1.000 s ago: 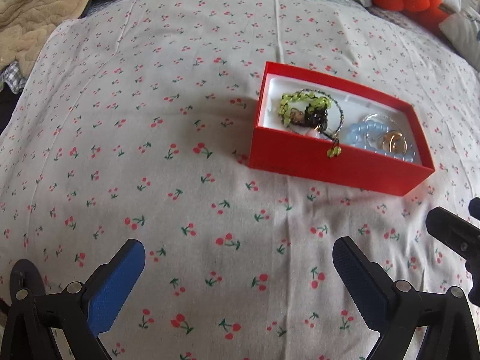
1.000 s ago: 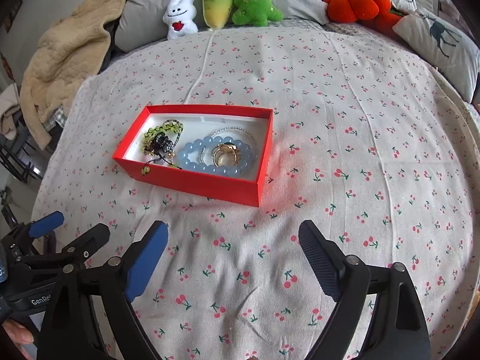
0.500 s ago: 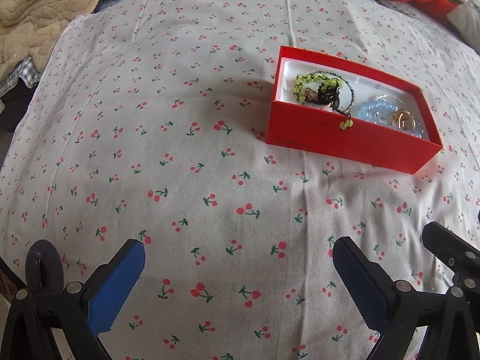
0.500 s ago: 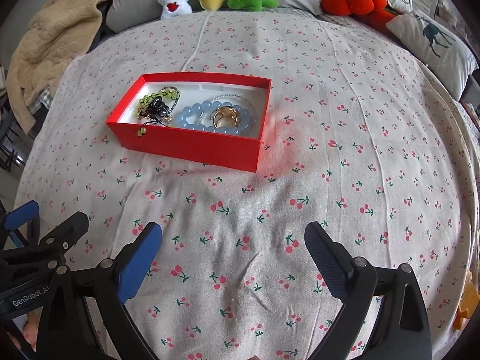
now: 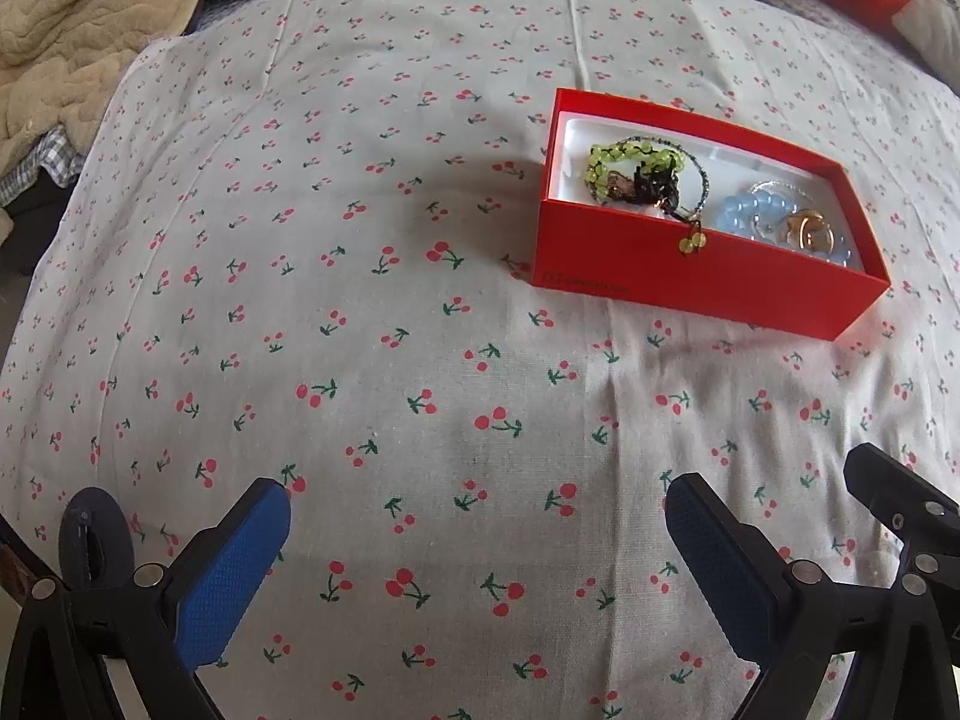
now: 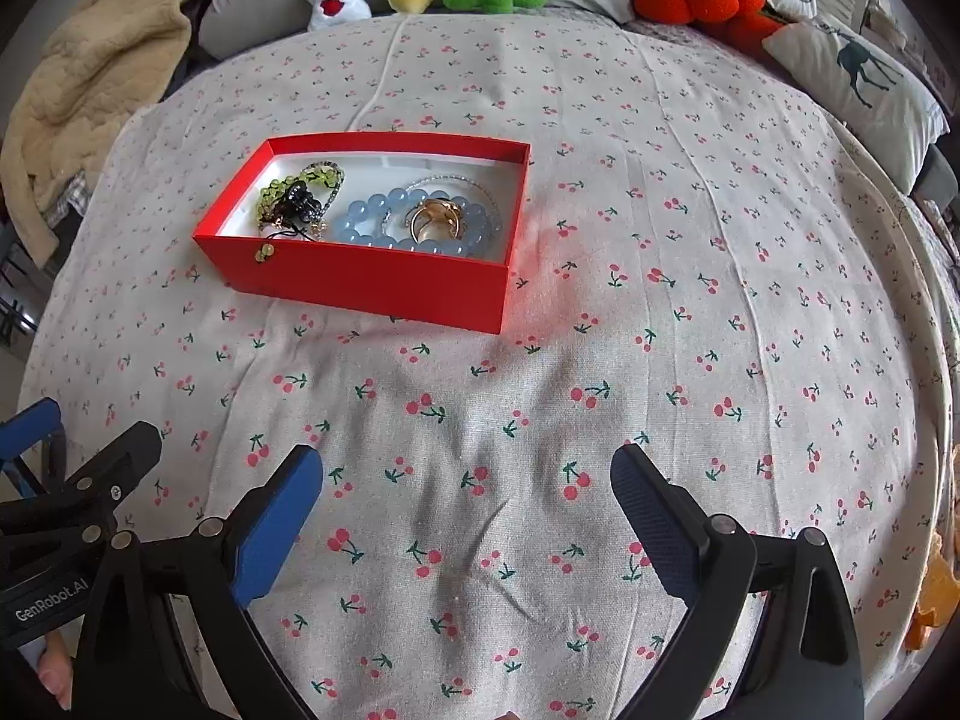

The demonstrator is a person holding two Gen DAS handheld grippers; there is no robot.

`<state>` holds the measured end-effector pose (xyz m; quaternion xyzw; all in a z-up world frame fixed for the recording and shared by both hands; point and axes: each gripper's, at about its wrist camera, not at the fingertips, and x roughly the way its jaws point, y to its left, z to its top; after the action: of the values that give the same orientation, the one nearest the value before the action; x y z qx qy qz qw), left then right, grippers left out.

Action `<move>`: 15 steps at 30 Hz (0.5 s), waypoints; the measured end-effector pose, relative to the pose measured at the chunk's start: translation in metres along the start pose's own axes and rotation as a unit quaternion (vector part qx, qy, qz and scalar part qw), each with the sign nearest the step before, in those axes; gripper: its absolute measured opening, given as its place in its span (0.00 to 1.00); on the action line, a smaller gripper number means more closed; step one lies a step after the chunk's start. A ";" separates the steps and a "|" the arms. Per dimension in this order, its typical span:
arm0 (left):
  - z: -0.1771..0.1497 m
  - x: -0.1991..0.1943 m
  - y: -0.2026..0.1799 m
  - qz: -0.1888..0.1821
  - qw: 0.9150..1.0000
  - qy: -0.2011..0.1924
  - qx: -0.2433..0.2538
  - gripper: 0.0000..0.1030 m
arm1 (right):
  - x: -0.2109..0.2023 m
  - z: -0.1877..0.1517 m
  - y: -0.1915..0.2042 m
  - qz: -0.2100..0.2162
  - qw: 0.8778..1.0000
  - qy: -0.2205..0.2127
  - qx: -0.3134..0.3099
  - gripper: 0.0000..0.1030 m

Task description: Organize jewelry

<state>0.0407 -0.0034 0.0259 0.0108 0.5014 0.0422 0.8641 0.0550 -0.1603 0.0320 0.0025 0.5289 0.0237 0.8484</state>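
Red rectangular cardboard jewelry box [image 6: 360, 276] is sitting on the cherry-print bed sheet [image 6: 660, 360], ahead-left of my right gripper [image 6: 465, 510] and ahead-right of my left gripper [image 5: 477, 540], long axis running across. Neither gripper looks clearly nearer. Inside I'm seeing a green bead bracelet [image 6: 282, 189], a pale blue bead bracelet [image 6: 384, 222] and a gold ring [image 6: 435, 222]; one green dangle is hanging over the near wall. Both pairs of fingers are spread wide, gripping nothing, hovering above the sheet.

Left gripper [image 5: 477, 546] and right gripper [image 6: 465, 504] hover side by side, jaws spread wide.
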 end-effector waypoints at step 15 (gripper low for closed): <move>-0.001 0.000 -0.001 0.003 1.000 0.001 0.007 1.00 | 0.002 -0.001 0.001 -0.005 1.000 0.009 0.002 0.97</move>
<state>0.0401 -0.0046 0.0254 0.0179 0.5024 0.0412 0.8635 0.0544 -0.1597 0.0300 0.0016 0.5366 0.0186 0.8436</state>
